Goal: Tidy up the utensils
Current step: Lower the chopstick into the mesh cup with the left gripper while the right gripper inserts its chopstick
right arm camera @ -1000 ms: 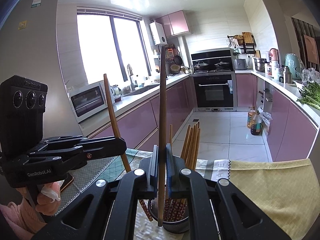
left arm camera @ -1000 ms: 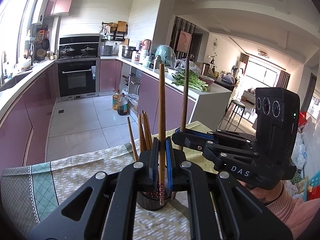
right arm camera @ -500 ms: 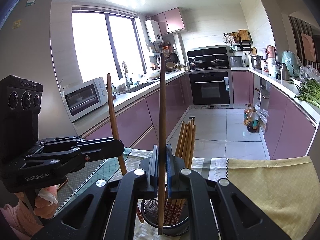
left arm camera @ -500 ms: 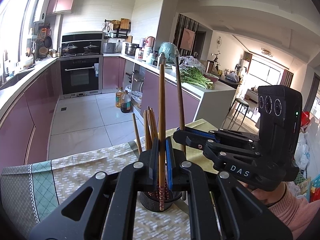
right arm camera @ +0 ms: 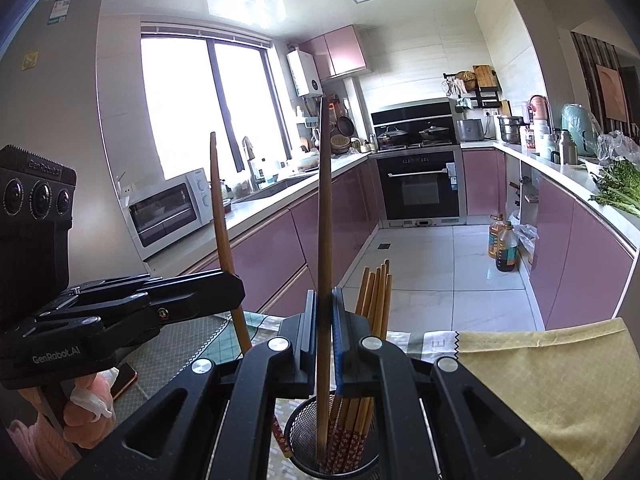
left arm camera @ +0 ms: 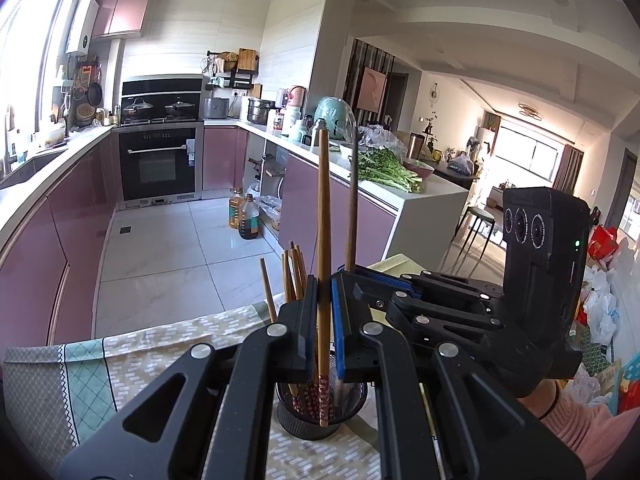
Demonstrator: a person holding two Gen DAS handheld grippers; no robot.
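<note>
My left gripper point(left arm camera: 324, 312) is shut on a brown chopstick point(left arm camera: 323, 216) held upright, its red patterned tip inside the black mesh cup point(left arm camera: 320, 412). My right gripper point(right arm camera: 323, 320) is shut on another brown chopstick point(right arm camera: 325, 200), also upright, its lower end inside the same mesh cup point(right arm camera: 336, 440). Several chopsticks point(right arm camera: 374, 304) with red patterned ends stand in the cup. The right gripper shows in the left wrist view point(left arm camera: 352, 274) beside the left one. The left gripper shows in the right wrist view point(right arm camera: 236, 292) at the left.
The cup stands on a table with a patterned cloth point(left arm camera: 152, 356) and a yellow cloth point(right arm camera: 552, 376). A phone point(right arm camera: 124, 376) lies on the table by the left hand. Pink kitchen cabinets point(right arm camera: 280, 248) and an oven point(left arm camera: 158, 164) are behind.
Both grippers have lowered their chopsticks, whose lower ends now reach deeper into the mesh cup. The two grippers have come closer together over the cup.
</note>
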